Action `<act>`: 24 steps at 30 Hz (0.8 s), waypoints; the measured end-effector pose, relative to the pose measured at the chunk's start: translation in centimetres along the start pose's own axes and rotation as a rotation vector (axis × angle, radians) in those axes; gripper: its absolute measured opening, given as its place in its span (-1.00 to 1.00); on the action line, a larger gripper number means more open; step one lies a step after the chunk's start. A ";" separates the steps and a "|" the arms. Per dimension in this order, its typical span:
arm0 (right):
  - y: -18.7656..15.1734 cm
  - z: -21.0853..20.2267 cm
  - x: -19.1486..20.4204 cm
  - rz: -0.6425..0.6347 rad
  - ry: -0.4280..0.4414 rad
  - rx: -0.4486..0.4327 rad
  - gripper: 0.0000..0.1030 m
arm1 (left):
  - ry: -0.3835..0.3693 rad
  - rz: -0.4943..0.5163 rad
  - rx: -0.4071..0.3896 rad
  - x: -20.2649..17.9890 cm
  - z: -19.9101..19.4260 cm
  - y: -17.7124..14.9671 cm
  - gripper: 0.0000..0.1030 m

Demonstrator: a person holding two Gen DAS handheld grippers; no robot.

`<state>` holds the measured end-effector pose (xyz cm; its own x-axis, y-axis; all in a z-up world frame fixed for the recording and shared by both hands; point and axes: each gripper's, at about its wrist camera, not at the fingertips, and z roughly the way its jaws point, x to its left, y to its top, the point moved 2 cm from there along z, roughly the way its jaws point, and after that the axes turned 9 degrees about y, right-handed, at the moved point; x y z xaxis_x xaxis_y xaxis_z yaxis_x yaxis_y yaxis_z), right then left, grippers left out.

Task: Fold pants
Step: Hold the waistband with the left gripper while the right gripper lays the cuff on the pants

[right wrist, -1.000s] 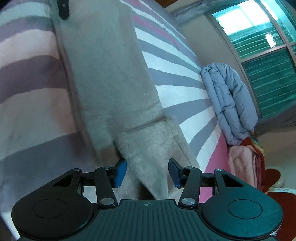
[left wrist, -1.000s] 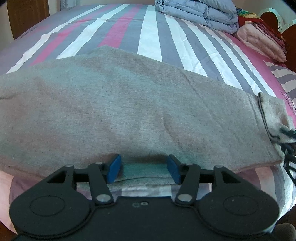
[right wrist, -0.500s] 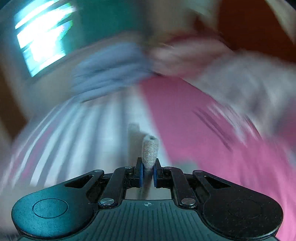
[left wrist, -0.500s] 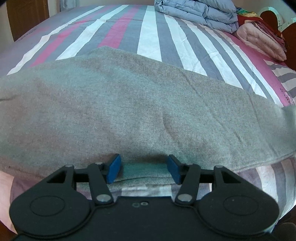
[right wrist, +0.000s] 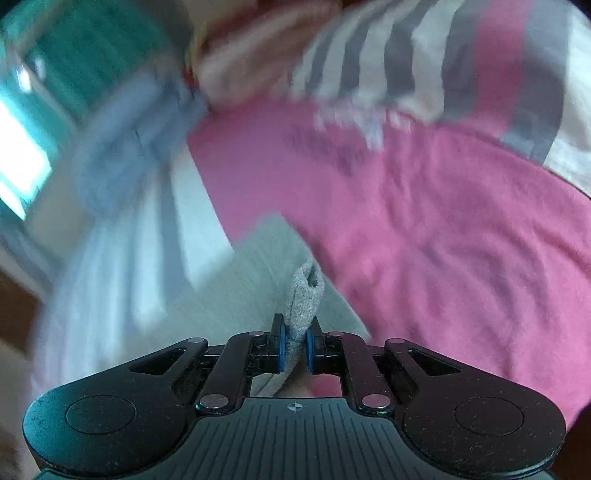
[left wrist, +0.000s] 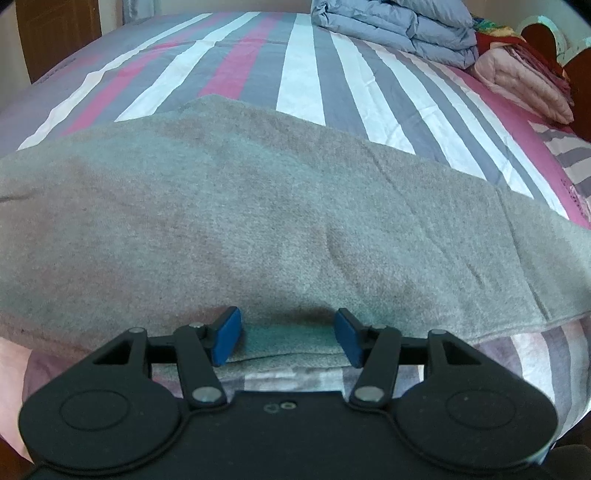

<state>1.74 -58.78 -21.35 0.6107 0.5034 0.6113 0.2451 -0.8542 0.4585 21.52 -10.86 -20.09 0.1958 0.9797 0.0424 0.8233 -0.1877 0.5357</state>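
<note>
The grey pants (left wrist: 280,221) lie spread across the striped bed (left wrist: 303,74), filling the middle of the left wrist view. My left gripper (left wrist: 286,338) is open, its blue pads straddling the near edge of the pants without pinching it. My right gripper (right wrist: 294,347) is shut on a bunched fold of the grey pants (right wrist: 304,299), which stands up between the blue pads. More grey cloth (right wrist: 258,266) trails below it over the pink sheet. The right wrist view is blurred.
A folded blue-grey duvet (left wrist: 399,26) and a pink folded blanket (left wrist: 524,85) lie at the far right of the bed. A dark wooden headboard (left wrist: 583,81) stands beyond them. In the right wrist view a bright window (right wrist: 22,166) shows at left.
My right gripper has closed on the pants' end and swung it away; the waistband end has left the left wrist view. The left gripper has stayed put and open.
</note>
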 end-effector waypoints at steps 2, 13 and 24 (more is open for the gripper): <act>0.2 -1.0 -0.3 0.074 0.089 -0.061 -0.80 | -0.002 0.003 0.001 0.2 0.1 0.1 -0.06; -0.8 -1.8 -1.6 0.189 0.038 -0.015 -0.35 | -0.041 -0.069 0.014 1.7 -1.4 0.0 -0.07; -2.2 0.9 -1.0 0.331 0.141 0.035 -0.35 | -0.032 -0.233 0.062 6.5 -2.9 -1.9 -0.06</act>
<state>1.23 -57.56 -23.54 0.5518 0.2094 0.8073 0.0785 -0.9767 0.1997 19.68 -3.92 -18.40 0.0126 0.9945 -0.1039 0.8789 0.0385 0.4754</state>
